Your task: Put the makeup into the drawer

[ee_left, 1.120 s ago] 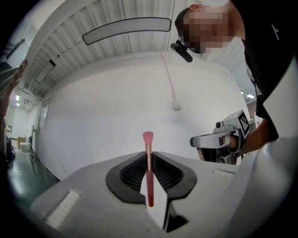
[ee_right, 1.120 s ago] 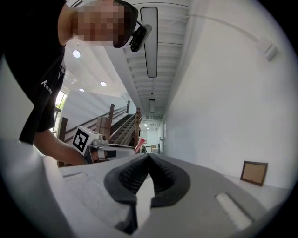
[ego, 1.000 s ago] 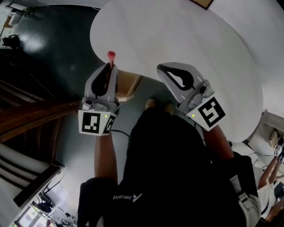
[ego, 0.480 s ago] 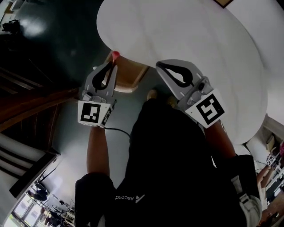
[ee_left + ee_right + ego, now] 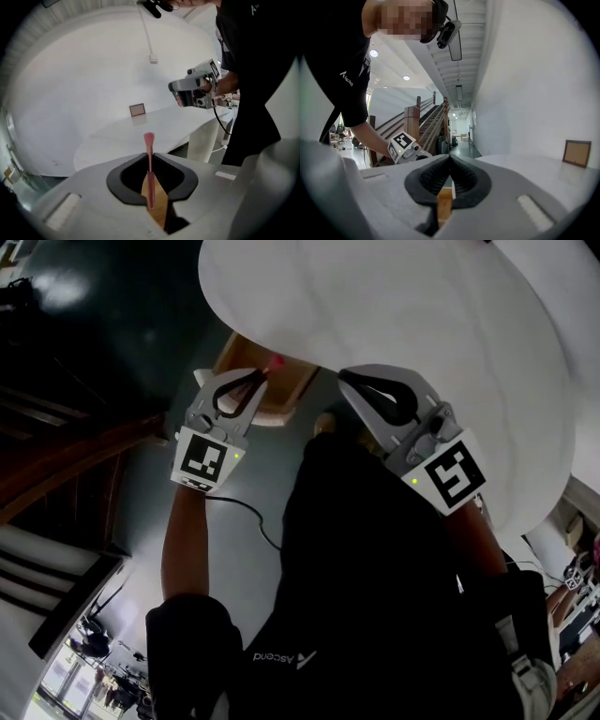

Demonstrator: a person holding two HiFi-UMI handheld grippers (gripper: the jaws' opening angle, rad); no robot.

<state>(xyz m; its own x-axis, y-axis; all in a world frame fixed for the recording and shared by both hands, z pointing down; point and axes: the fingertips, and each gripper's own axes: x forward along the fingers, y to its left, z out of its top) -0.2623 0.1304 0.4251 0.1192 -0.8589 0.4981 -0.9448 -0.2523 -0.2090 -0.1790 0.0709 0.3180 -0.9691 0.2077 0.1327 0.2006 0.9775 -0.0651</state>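
Since the left hand-held gripper (image 5: 255,382) clamps the thin brush (image 5: 149,164) by its handle, tip sticking out ahead, it may strike the bench (image 5: 422,315) edge over the drawer (image 5: 284,393) below it and twist loose. The right hand-held gripper (image 5: 450,158) is closed, empty.

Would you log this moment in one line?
left gripper: shut on makeup brush | right gripper: shut, empty | brush over wooden drawer

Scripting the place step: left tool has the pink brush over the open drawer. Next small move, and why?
Probably lower the left tool a bit before letting go. Its jaws grip the pink brush, and wood of the drawer shows right beneath it, but the brush does not look down inside yet.
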